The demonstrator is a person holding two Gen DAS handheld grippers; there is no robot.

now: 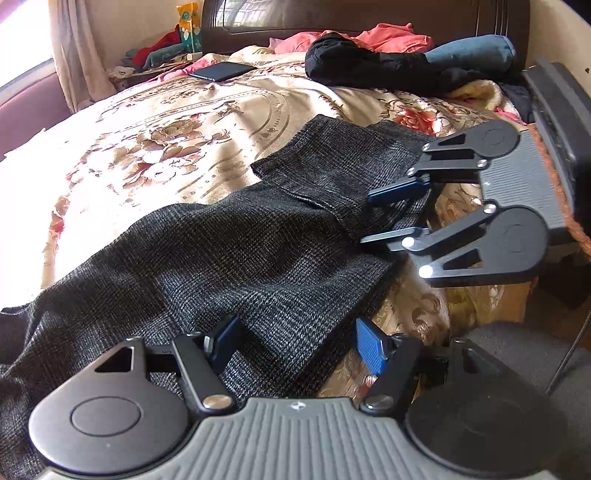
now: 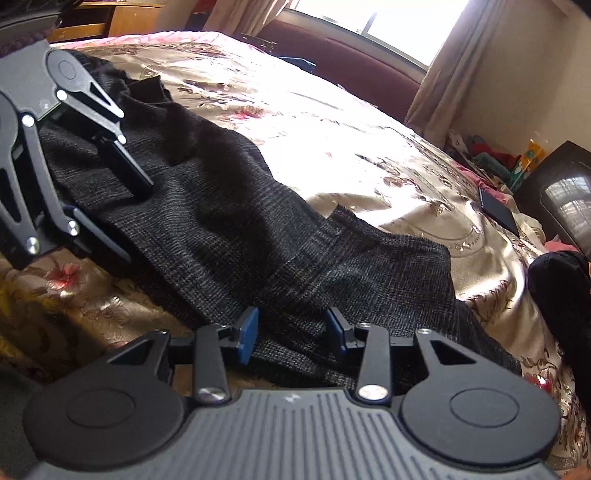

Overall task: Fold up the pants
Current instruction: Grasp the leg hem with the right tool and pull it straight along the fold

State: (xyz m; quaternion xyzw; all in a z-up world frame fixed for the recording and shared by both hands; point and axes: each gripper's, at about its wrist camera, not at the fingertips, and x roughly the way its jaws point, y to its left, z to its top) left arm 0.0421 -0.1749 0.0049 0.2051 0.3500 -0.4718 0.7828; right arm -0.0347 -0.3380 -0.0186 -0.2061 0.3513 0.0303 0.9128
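Dark grey checked pants lie spread across the floral bedspread, one leg end folded back over the rest. At the bottom of the left wrist view my left gripper stands wide open, its blue pads on either side of the pants' near edge and not pressing it. My right gripper comes in from the right with its fingers above and below the folded leg end. In the right wrist view the right gripper has a gap between its pads, and the pants lie flat in that gap. The left gripper straddles the cloth at the upper left.
A black phone lies on the bed near the headboard. A heap of black clothing, pink cloth and a blue-grey pillow sit at the head. The bed's edge drops to the floor on the right.
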